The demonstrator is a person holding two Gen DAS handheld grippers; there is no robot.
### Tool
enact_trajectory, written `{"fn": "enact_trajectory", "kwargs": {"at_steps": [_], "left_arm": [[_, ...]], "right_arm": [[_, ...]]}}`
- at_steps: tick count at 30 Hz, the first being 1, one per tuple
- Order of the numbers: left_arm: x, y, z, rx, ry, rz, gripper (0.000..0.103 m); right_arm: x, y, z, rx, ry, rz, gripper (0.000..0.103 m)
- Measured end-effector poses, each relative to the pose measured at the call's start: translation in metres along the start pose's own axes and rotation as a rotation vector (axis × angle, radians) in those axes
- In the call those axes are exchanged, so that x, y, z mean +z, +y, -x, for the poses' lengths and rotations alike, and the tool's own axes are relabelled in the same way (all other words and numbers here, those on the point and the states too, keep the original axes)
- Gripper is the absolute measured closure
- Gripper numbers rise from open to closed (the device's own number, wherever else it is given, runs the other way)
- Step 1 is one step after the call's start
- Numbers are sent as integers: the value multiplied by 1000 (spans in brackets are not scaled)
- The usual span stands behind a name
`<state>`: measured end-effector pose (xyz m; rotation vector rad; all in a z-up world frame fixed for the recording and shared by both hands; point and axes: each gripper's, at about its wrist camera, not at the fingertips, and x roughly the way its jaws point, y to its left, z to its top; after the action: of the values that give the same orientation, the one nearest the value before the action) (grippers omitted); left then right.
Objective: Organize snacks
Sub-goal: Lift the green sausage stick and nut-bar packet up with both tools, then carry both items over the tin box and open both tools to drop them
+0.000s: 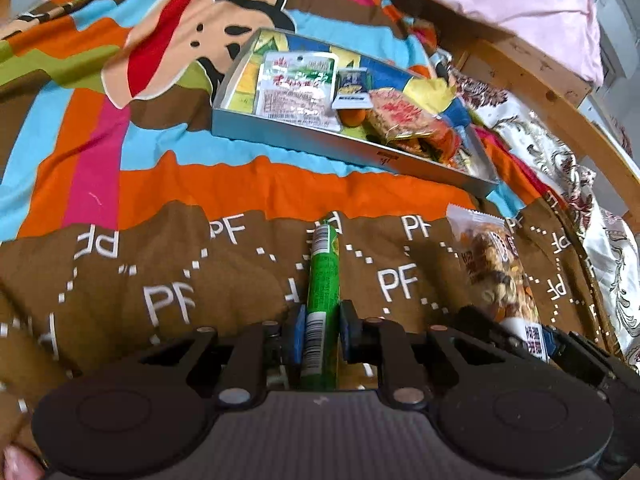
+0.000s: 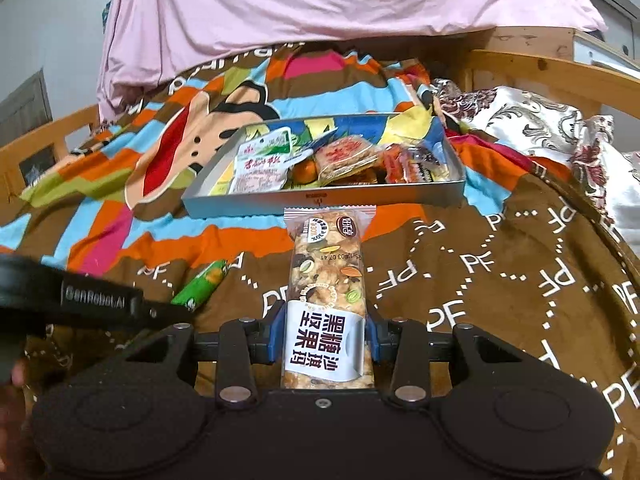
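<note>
Left wrist view: left gripper [image 1: 320,338] squeezing a green stick [image 1: 323,292] between both jaws, stick poking out ahead over the blanket [image 1: 168,200]. Farther ahead of the jaws, a tray [image 1: 352,152] with a white pack [image 1: 294,90], a small orange [image 1: 352,117] and more snacks. Off to the right, a nut bar [image 1: 494,270].

Right wrist view: right gripper [image 2: 325,338] squeezing the nut bar [image 2: 327,280] between both jaws, far end reaching up near the tray [image 2: 320,200]. Left of the jaws, the left gripper's arm and the green stick [image 2: 202,282]. Behind the tray, a pink sheet [image 2: 320,4].
</note>
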<state>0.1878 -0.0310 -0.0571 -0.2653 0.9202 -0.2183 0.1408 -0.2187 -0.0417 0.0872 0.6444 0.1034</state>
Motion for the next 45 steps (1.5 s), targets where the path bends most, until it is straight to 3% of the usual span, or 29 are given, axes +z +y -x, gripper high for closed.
{"fn": "enact_trajectory", "kwargs": {"at_steps": [12,28,35,42,45], "left_arm": [[-8,0,18,-58,-67,110,84],[-13,-3,11,-39,-65,70,84],[-14,-5,-14,-35,23,-6,84],[-3,-11,-32,-37,56,-56,81],[-3,-15,-33,-22,53,-90,84]], "right_arm": [[1,-4,-3,6,-1,-35,62],[1,-4,-7,9,5,-37,62],[1,-4,-9,6,12,-36,62],[0,-3,-12,4,20,-28,62],[1,-3,-12,3,19,-28,62]]}}
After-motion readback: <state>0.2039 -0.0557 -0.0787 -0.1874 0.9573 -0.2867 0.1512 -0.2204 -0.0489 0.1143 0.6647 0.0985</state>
